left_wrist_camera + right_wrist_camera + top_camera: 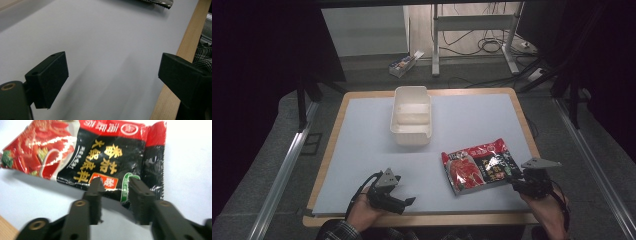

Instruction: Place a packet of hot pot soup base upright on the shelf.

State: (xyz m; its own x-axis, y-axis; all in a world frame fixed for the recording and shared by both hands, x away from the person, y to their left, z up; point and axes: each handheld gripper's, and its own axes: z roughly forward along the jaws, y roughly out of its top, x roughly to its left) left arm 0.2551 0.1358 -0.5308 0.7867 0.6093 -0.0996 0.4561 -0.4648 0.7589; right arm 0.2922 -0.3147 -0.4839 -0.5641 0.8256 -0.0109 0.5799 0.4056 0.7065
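Now | glossy crinkled packet (100, 157) at right tool (113, 183), jaws narrowly apart | left tool (112, 72) spread wide.

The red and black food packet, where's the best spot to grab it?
Probably its near short edge. The packet lies flat on the table, so only a thin rim can slip between the fingers. Come low from the person's side, where the right gripper already straddles that edge.

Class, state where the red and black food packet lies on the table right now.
In the high view, the food packet lies flat at the table's near right, in front of the white container, its right edge beside the right gripper.
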